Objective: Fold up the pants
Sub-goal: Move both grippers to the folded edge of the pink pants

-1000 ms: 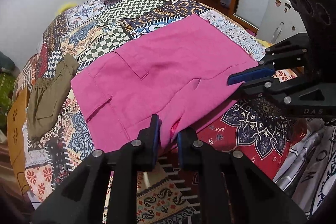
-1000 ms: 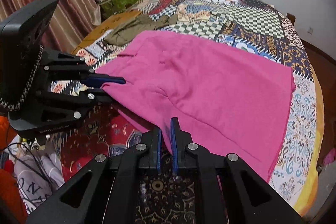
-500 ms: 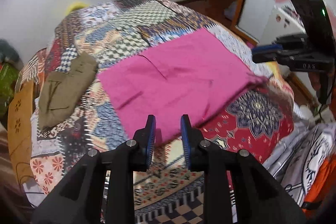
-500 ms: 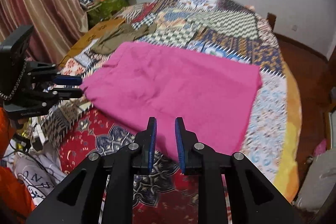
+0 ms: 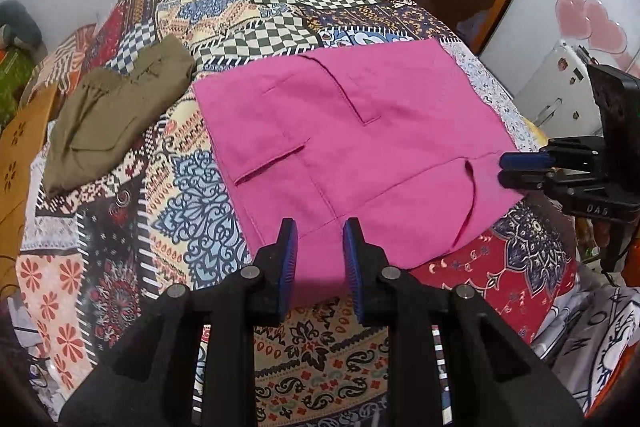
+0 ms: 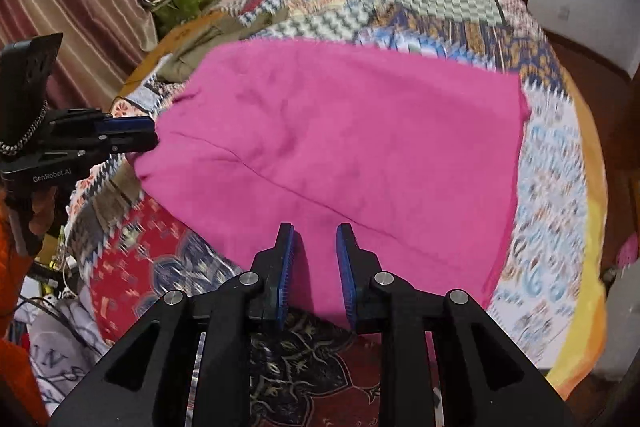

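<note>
Left wrist view is showing pink pants [image 5: 352,147] lying folded flat on the patchwork bedspread [image 5: 256,7], both grippers, left [image 5: 320,259] and right [image 6: 314,263], hovering released at the pants' near edge, likely needing another fold grip next.

My left gripper [image 5: 320,247] is a black plastic frame of angular, triangulated links, each joint pinned by a round silver screw, ending in two fingers faced with ribbed blue pads [image 5: 289,259]. My right gripper [image 6: 315,251] is built alike, with the same silver screws and blue pads [image 6: 286,263]. Seen side-on, one body bears white lettering "DAS", the other "GenRobot.AI" beside a braided black-and-white cord. An orange sleeve shows behind the handles.
</note>
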`<state>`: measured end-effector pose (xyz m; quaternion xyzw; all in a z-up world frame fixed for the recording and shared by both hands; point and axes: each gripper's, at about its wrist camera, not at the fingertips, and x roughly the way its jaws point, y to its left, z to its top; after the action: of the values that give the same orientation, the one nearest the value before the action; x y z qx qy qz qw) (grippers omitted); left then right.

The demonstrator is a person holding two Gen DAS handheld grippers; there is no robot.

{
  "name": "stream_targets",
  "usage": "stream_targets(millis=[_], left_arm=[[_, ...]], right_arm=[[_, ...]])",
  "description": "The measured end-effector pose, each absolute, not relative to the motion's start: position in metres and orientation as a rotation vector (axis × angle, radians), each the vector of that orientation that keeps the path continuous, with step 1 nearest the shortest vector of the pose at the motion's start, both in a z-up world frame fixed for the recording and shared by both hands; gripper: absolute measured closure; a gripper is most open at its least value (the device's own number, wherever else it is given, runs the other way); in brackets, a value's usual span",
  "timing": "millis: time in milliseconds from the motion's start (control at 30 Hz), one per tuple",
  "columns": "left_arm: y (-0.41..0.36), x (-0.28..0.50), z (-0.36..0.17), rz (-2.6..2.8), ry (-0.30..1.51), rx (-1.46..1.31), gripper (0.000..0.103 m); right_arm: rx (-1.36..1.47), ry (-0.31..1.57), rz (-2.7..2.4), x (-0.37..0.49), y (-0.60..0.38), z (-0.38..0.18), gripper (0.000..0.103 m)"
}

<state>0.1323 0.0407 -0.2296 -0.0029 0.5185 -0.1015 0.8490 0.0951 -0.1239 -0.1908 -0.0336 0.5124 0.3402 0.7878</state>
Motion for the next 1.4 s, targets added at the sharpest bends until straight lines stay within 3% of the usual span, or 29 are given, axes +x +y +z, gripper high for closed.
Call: stream_targets(millis=[267, 433, 667, 1033, 1400], left_arm=[[0.065, 0.125, -0.236, -0.187, 1.118, -0.035, 0.078], [0.082, 0.125, -0.24, -0.196, 1.128, -0.158, 0.07], [0.081, 0.128, -0.225, -0.154, 1.098, -0.093, 0.07], [0.099, 0.172, -0.192, -0.1, 1.006, -0.123, 0.07], [0.109, 0.224, -0.212, -0.083, 1.035, -0.142, 0.07]], right_arm=[[-0.056, 1.144, 0.608, 0.095, -0.168, -0.205, 0.083], [-0.057, 1.156, 0.545, 0.093, -0.187, -0.211, 0.083], [-0.089, 1.165, 0.529, 0.099, -0.187, -0.204, 0.082], [-0.059, 1.021, 0.524, 0.137, -0.178, -0.168, 0.076], [-0.049, 0.979, 0.485, 0.183, -0.174, -0.168, 0.076]])
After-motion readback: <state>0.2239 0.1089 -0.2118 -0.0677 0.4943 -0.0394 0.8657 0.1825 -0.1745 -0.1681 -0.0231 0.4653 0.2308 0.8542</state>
